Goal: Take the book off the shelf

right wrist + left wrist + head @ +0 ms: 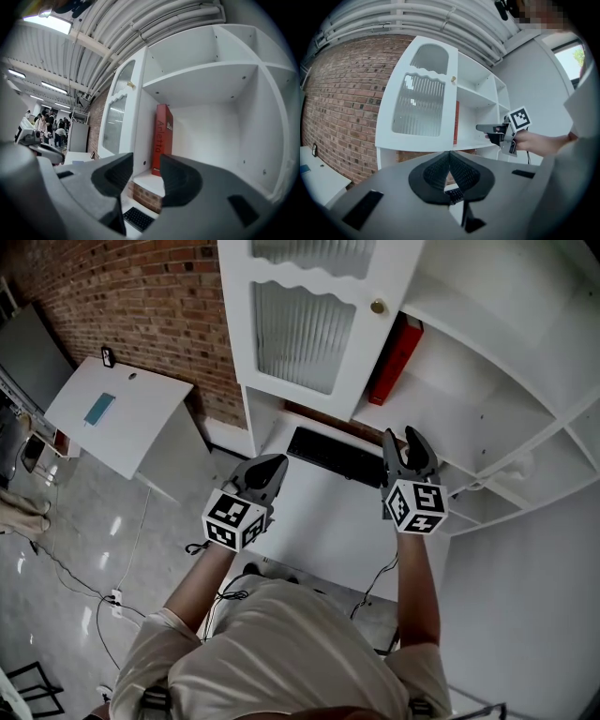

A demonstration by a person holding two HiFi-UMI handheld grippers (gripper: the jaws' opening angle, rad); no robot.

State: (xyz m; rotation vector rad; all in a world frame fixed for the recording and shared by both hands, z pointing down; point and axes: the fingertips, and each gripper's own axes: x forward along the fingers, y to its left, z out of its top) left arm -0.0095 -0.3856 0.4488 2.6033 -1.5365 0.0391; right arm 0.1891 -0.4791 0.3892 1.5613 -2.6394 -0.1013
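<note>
Reach in hand: the right claw (pixel 146 161), wide and empty, faces the red book (pixel 161 140) upright on the shelf (pixel 149 181) ahead (left claw (pixel 450 165) pinched closed, idle); next, it should straddle the spine.

Bright even light, sharp; gripper views fisheye-warped, dark corners.
</note>
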